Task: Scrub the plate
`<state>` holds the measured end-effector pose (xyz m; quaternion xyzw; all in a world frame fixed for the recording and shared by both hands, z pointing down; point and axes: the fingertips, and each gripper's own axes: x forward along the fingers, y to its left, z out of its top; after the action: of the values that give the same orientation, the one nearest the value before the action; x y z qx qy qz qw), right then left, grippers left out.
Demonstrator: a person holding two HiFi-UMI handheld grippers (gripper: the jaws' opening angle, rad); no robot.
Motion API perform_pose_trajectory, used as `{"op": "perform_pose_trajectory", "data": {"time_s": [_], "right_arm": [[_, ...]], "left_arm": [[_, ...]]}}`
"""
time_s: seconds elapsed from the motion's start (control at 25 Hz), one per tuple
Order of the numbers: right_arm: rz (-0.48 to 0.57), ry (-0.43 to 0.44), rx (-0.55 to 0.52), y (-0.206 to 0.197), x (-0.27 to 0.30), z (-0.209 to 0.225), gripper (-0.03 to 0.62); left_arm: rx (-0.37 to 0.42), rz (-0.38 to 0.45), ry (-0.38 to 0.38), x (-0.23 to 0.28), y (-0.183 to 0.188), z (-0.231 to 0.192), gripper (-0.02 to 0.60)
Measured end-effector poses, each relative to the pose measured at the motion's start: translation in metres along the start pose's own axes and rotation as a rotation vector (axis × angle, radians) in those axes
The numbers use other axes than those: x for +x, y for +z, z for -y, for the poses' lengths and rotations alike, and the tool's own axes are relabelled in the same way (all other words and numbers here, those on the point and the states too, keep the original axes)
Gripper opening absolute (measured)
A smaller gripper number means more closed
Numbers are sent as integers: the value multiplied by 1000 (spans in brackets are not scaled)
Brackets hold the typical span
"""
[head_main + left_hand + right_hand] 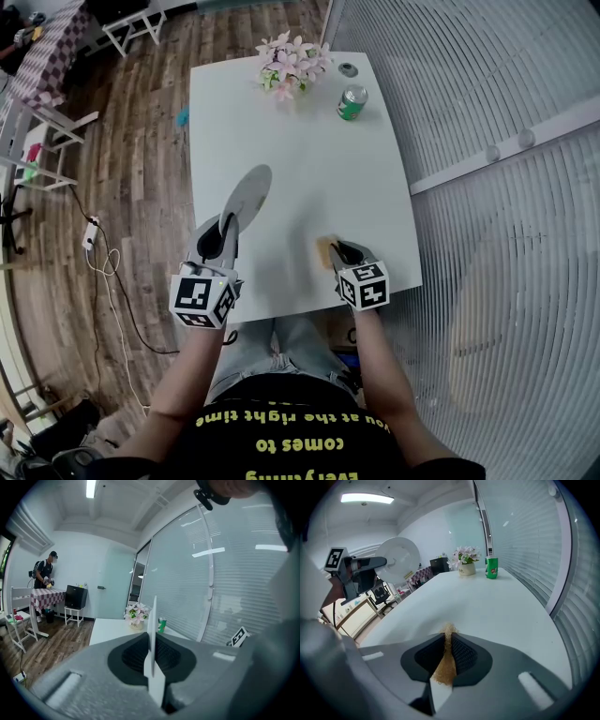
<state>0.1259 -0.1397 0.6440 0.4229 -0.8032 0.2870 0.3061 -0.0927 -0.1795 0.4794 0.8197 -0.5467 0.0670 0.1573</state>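
Note:
A white plate [247,195] is held by its rim, tilted up off the white table [300,141], with my left gripper [225,225] shut on it. In the left gripper view the plate [151,634] shows edge-on between the jaws of my left gripper [152,667]. My right gripper [336,251] is shut on a tan scrubbing pad [325,250] near the table's front edge, apart from the plate. In the right gripper view the pad [446,660] is pinched in my right gripper [447,648], and the plate [398,559] with the left gripper shows at upper left.
A pot of pink flowers [291,67], a green can [352,103] and a small round lid [348,69] stand at the table's far end. White blinds [487,141] run along the right. A person [44,573] stands by a checked table far off.

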Motion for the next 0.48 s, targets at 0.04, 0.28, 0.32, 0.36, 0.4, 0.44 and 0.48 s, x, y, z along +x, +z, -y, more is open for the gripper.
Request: {"op": "perform_pose_trajectory", "data": {"time_s": [0.04, 0.28, 0.32, 0.36, 0.4, 0.44, 0.48], "right_arm": [[4, 0, 0, 1, -1, 0, 46], [43, -7, -3, 11, -9, 3, 43], [51, -8, -3, 14, -11, 3, 43], [60, -9, -4, 17, -13, 4, 43], [69, -10, -6, 20, -15, 5, 43], [80, -12, -8, 24, -17, 6, 43], [92, -15, -10, 29, -20, 7, 43]], "left_arm": [[-2, 0, 1, 0, 0, 0, 17], [-1, 9, 5, -2, 3, 2, 17], [-1, 9, 5, -3, 3, 2, 17], [0, 10, 4, -3, 4, 3, 17], [0, 11, 3, -3, 4, 4, 17], [-1, 13, 2, -4, 5, 4, 17], [-4, 16, 1, -4, 6, 5, 17]]}}
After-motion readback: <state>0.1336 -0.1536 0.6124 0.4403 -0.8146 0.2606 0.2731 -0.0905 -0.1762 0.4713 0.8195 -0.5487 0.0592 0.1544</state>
